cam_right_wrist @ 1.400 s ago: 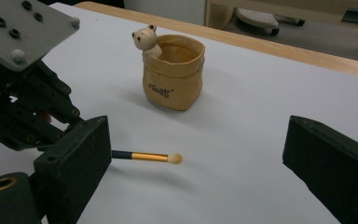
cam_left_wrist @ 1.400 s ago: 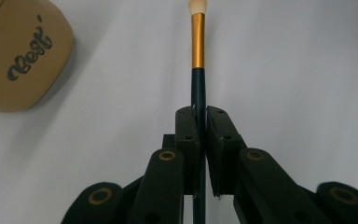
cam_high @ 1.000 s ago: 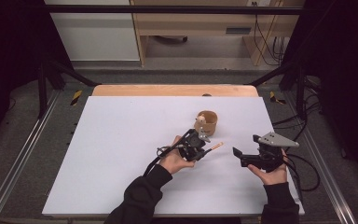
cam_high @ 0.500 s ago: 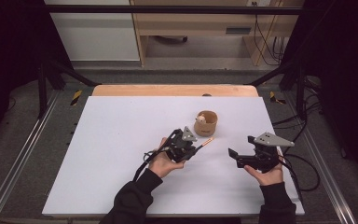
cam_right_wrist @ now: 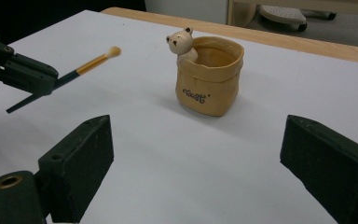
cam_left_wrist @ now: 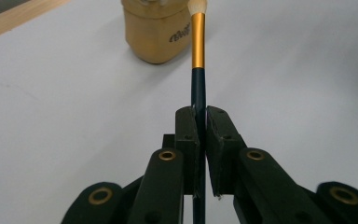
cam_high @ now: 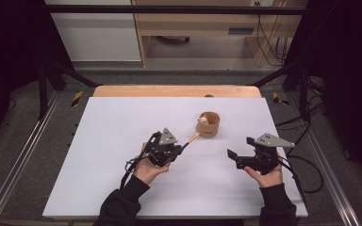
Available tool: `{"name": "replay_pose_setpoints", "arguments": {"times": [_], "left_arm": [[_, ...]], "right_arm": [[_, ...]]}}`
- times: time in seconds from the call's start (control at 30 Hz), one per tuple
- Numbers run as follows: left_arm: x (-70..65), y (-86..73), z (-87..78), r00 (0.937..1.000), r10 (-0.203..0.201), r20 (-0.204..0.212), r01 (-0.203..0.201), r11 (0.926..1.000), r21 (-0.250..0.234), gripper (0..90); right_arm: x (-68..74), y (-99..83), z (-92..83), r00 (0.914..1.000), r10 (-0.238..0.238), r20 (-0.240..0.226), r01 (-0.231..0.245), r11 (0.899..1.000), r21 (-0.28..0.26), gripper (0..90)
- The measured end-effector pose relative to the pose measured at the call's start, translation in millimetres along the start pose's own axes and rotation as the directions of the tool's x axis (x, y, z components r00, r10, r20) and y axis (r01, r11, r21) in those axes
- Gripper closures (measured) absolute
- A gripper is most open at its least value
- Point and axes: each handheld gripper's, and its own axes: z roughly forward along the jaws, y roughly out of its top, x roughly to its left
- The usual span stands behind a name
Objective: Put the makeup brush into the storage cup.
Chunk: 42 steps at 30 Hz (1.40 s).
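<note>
left tongs (cam_high: 183,145) sit left of centre on the white bench (cam_high: 99,155), held in the person's left hand (cam_high: 148,170), with the grey three-cornered plate on top. jaws clamped on a slim brush (cam_left_wrist: 199,79): dark handle pinched between the two black pads, gold ferrule and pale tip projecting forward past the jaws. in the left gripper view the brush tip lies just at the right shoulder of a tan bag-shaped pot (cam_left_wrist: 156,29); cannot tell whether tip and pot touch. in the high view the brush points up and to the right toward the pot (cam_high: 209,124), tip near its lower left side. pot stands upright, open mouth up, small bear figure (cam_right_wrist: 181,43) at its rim, dark lettering on its front. right tongs (cam_high: 232,154) rest well to the right of the pot, held in the right hand (cam_high: 265,174); jaws spread wide, nothing between them. in the right gripper view the pot sits ahead between the two open jaws, well apart from both.
</note>
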Motion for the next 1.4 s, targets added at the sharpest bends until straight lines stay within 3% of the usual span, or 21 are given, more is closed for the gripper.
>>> {"name": "replay_pose_setpoints", "arguments": {"times": [0.27, 0.63, 1.03, 1.13, 1.4], "left_arm": [[11.6, -18.3, -20.4, 0.9975, -0.055, -0.044, 0.052, 0.9960, -0.072, 83.2], [14.3, -30.6, -32.9, 0.9928, -0.089, -0.079, 0.079, 0.9884, -0.130, 83.2], [7.0, -33.0, -36.5, 0.9939, -0.093, -0.058, 0.082, 0.9817, -0.172, 83.2], [5.3, -32.6, -38.5, 0.9945, -0.095, -0.043, 0.085, 0.9774, -0.193, 83.2], [0.9, -31.2, -39.1, 0.9956, -0.090, -0.026, 0.083, 0.9743, -0.210, 83.2]], "right_arm": [[6.2, 0.1, 6.7, 0.9996, 0.006, -0.028, -0.005, 1.000, 0.007, 9.2], [18.4, 3.5, 14.0, 0.9981, 0.001, -0.062, -0.001, 1.000, -0.006, 9.1], [25.3, 5.1, 21.1, 0.9936, 0.006, -0.113, -0.008, 1.000, -0.017, 9.8], [29.6, 7.1, 22.8, 0.9904, -0.002, -0.139, -0.001, 1.000, -0.023, 10.7], [38.5, 9.4, 29.2, 0.9845, -0.008, -0.175, 0.004, 1.000, -0.019, 11.7]]}}
